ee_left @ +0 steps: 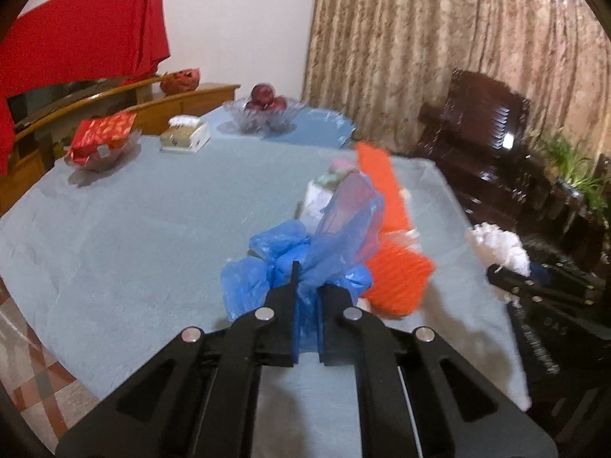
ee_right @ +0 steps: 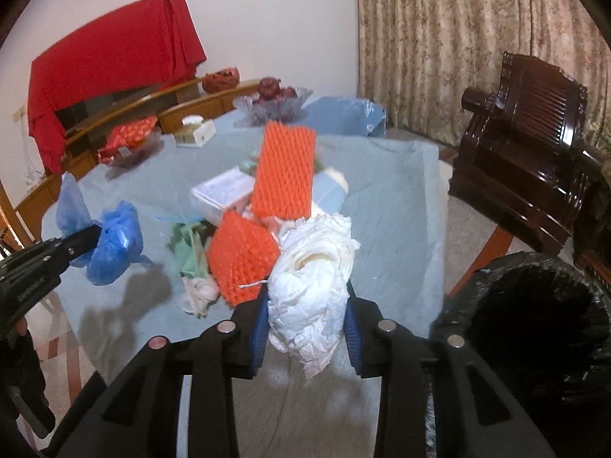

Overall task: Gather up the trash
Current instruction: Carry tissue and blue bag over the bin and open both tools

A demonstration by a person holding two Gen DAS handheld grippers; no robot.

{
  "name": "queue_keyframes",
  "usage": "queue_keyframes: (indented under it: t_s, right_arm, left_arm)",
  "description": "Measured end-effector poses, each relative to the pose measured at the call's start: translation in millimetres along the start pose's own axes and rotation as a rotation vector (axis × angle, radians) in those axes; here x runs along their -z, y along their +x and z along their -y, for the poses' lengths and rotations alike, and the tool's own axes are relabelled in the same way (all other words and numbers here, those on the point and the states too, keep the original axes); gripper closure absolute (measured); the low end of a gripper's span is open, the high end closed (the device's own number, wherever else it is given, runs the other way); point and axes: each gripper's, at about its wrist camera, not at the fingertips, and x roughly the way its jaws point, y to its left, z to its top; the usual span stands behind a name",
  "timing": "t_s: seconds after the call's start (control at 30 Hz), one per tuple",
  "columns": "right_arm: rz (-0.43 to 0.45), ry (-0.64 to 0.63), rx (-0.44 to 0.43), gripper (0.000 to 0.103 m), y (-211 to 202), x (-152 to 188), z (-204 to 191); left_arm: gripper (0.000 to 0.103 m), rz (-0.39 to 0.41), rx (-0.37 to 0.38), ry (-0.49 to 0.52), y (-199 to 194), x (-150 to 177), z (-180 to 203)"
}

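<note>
We take the table (ee_right: 401,206), w/ its pale blue cloth, as landmark for everything.

Left gripper (ee_left: 307,286): jaws pinched nearly together on a crumpled blue plastic bag (ee_left: 305,252). Bag sits betw. the two pads and bulges out ahead of and to both sides of the tips; a thin translucent flap rises above. From the right wrist cam the same bag (ee_right: 110,244) hangs off the finger ends, raised clear of the table near its left edge, shadow on the cloth below.

Right gripper (ee_right: 305,305): jaws held apart around a wad of white tissue paper (ee_right: 317,278), blue pads pressing each flank. Wad fills the gap, sticks up past the tips, and a tail droops beneath. It is over the near-right part of the table. Left cam shows the white wad (ee_left: 500,248) at the gripper tips by the table's right edge.

Remaining on the table, approx. centre: two orange foam nets (ee_right: 282,171), one upright-ish, one lower and closer; a white box (ee_right: 221,191) behind them; green and pinkish wrappers (ee_right: 194,263) in front-left. Blur hides finer detail.

Far side of the table: glass bowl of dark red fruit (ee_right: 275,99), tissue box (ee_right: 194,131), dish of red packets (ee_right: 130,141).

Off the table's near-right corner: black bin (ee_right: 534,316), dark open mouth. Beyond it, dark wooden chair (ee_right: 527,145).
</note>
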Motion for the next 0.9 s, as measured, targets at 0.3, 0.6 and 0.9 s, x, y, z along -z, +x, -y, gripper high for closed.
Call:
queue_keyframes:
  t_s: [0.3,0.6,0.9]
  right_arm:
    - [0.085,0.067,0.076,0.069,-61.3,-2.2,31.0]
    - [0.141,0.169,0.225,0.069,-114.1,14.4,92.3]
    - [0.105,0.274,0.365,0.069,-133.9,50.9,153.0]
  left_arm:
    - [0.098,0.059,0.123,0.079,-27.3,-18.0,67.6]
    - [0.098,0.055,0.252,0.169,-18.6,-23.2,142.6]
    - [0.098,0.001,0.393,0.271,5.6,-12.8,216.5]
